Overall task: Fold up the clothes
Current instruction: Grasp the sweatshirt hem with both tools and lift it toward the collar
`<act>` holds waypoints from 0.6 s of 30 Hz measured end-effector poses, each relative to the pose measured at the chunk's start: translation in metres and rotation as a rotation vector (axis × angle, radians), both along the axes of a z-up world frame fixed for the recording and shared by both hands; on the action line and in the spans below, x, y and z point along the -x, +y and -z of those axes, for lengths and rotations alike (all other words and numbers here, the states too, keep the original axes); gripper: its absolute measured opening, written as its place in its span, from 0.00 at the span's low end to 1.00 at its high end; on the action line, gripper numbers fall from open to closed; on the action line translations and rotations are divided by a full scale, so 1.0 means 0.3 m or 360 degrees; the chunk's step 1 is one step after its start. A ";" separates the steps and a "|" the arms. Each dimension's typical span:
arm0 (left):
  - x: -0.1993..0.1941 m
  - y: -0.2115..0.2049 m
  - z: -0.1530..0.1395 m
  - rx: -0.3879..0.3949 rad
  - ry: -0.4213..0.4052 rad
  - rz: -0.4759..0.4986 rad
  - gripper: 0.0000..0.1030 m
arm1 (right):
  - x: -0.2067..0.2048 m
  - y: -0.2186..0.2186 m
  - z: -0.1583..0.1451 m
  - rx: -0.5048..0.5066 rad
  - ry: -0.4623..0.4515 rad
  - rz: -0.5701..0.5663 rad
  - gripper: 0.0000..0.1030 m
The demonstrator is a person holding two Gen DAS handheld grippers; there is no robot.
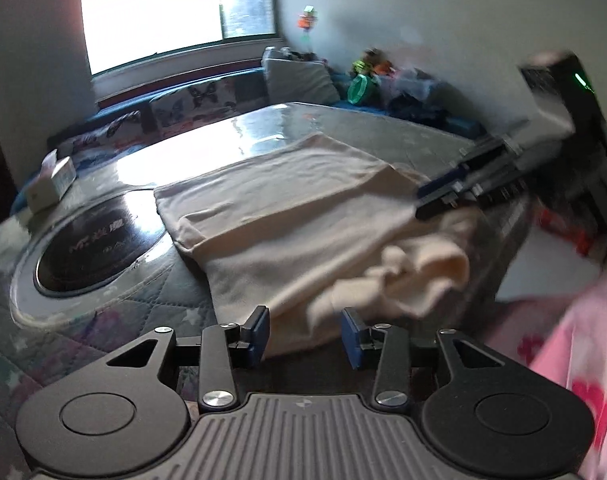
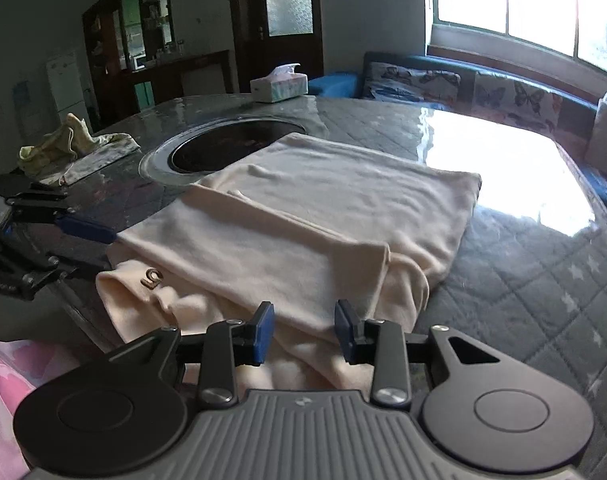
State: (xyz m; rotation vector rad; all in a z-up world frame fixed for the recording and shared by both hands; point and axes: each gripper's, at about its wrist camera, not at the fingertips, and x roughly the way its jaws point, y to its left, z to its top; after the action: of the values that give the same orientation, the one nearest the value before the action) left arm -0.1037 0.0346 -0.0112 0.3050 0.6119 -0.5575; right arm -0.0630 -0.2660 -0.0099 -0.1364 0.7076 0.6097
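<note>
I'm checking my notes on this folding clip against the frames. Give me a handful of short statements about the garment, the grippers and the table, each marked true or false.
1. The cream garment lies partly folded on the table. True.
2. The right gripper is shut on the cloth. False: its jaws stand apart, with the garment's near edge between and below them.
3. The left gripper is open. True.
4. A tissue box stands on the far side of the table. True.
5. The garment completely covers the round dark inset in the table. False: it overlaps at most the inset's edge.
</note>
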 end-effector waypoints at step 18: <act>-0.010 -0.112 0.040 -0.0072 -0.0200 0.0287 0.16 | 0.111 0.026 -0.066 0.0184 -0.0090 -0.0209 0.36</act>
State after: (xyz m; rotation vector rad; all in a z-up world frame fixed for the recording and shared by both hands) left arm -0.1007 0.0009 -0.0230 0.4376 0.4783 -0.6928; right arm -0.0963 -0.2583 0.0100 -0.3082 0.6827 0.6879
